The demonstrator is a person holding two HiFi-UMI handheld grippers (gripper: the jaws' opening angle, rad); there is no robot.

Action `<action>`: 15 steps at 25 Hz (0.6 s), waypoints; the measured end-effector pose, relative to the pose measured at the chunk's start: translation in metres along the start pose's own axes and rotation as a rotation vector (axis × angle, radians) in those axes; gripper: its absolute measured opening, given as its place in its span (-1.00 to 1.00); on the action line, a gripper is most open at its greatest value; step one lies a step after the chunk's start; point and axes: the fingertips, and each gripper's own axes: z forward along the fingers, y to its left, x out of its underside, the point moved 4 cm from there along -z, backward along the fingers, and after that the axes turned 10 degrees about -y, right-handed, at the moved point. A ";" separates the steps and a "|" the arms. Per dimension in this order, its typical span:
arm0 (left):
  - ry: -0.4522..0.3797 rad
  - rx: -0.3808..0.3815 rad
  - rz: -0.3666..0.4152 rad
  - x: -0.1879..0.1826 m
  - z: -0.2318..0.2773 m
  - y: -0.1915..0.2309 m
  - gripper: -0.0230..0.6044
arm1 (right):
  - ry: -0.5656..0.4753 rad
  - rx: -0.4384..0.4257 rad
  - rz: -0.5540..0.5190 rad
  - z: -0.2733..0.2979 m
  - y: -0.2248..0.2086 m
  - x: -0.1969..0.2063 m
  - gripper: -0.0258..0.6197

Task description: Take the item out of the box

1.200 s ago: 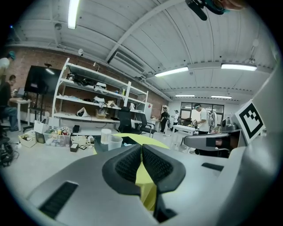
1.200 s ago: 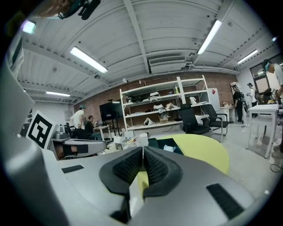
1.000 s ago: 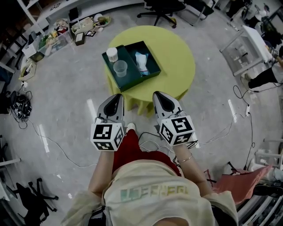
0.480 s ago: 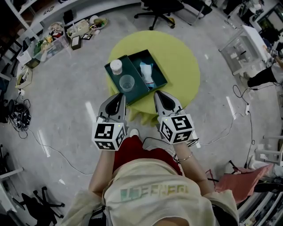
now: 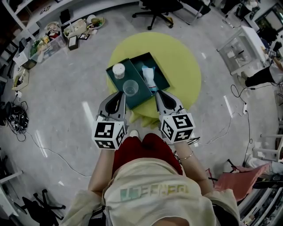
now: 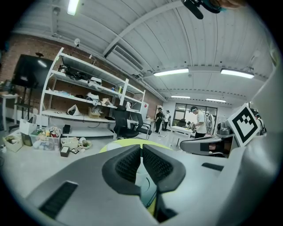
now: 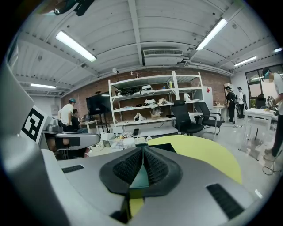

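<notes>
Both of your grippers hover at the near edge of a round yellow-green table [image 5: 177,57], pointed toward the open dark green box [image 5: 131,69] on it. The left gripper [image 5: 118,95] has its jaws clenched, ribbed pads meeting at the tips with nothing between them, as its own view shows [image 6: 141,148]. The right gripper [image 5: 158,92] is likewise clenched and empty, pads pressed together in its own view [image 7: 142,151].

The box lies on the near-left part of the tabletop, its nearest corner reaching the table's near edge between your two grippers. It is laid out as two trays side by side. The item to be taken out, a pale blue-and-white packet [image 5: 149,75], still lies in the right tray, just beyond the right gripper's tips and not touched by them. The left tray holds a white-capped jar [image 5: 118,69] toward its far end and a clear cup [image 5: 130,87] toward its near end, close ahead of the left gripper.

A black office chair [image 5: 157,6] stands on the floor beyond the table's far edge.
</notes>
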 end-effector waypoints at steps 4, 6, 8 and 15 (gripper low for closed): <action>-0.007 -0.004 -0.001 -0.006 -0.004 0.008 -0.83 | 0.007 0.026 -0.003 0.007 0.000 -0.001 -0.80; -0.009 -0.010 -0.003 -0.007 -0.007 0.014 -0.83 | 0.015 0.032 -0.014 0.011 0.000 -0.001 -0.80; -0.009 -0.015 -0.008 -0.005 -0.010 0.016 -0.83 | 0.022 0.034 -0.020 0.012 -0.002 0.001 -0.80; -0.020 -0.029 -0.019 0.001 -0.013 0.014 -0.83 | 0.005 0.039 -0.012 0.015 -0.015 0.006 -0.80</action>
